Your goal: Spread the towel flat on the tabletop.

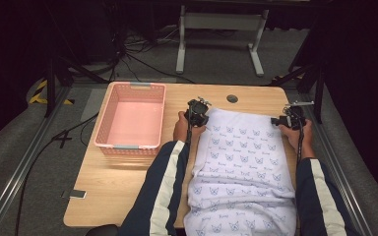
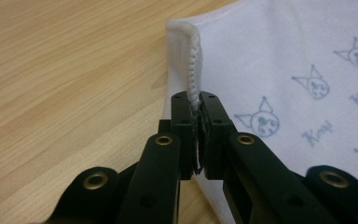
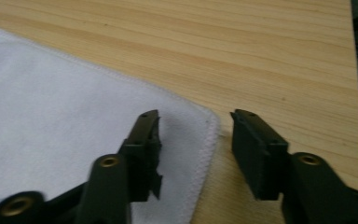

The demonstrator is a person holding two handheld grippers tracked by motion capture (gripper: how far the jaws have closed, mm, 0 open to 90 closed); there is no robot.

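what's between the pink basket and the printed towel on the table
The person's left hand and its left gripper, jaws shut on the towel corner, beside the pink basket; high view.

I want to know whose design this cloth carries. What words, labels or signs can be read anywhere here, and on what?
"Kuromi"-like script, partly legible: on the white cloth, printed in blue between the cat-eared faces.
Repeats on the cloth elsewhere: too small or cut off to read.
Pink basket, table: no text.

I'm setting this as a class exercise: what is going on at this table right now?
A person works a white printed towel spread on a wooden table. The left gripper is shut on the towel's far left corner, pinching its hem. The right gripper is open, its jaws straddling the far right corner without pressing it. A pink basket sits to the left.
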